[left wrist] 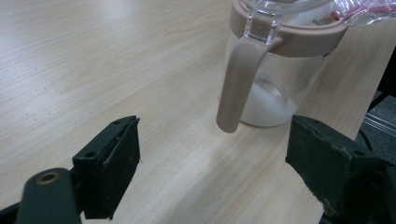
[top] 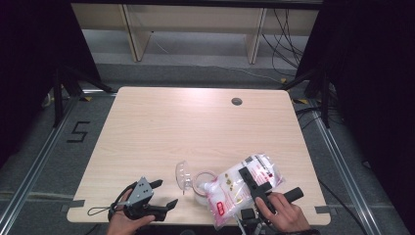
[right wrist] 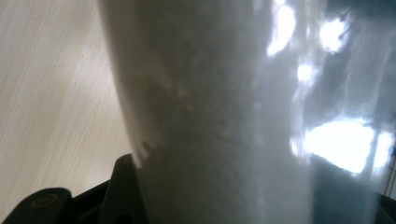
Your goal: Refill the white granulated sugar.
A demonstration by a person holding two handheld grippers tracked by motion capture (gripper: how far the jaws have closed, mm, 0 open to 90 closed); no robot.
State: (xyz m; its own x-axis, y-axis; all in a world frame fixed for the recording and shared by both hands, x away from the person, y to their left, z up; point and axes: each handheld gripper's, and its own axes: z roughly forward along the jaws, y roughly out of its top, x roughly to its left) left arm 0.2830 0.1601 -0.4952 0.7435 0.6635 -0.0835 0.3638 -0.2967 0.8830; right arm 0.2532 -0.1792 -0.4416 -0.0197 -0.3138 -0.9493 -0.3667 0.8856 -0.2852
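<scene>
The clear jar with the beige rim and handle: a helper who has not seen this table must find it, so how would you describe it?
Look at the near edge of the light wooden table, between the two hand-held grippers. There stands the clear jar with the beige rim and handle, some white powder in its bottom. A clear plastic bag of white powder with red print is tipped over its mouth; the jar alone is rigid and upright.

At the centre of the frame we see a light wooden table (top: 161,127) with a round grey cable port (top: 237,101) near its upper right edge. Along the top we see pale wooden shelving (top: 195,24), with black cables (top: 286,34) hanging at upper right. A black "5" marking (top: 78,132) lies on the grey floor at left.
</scene>
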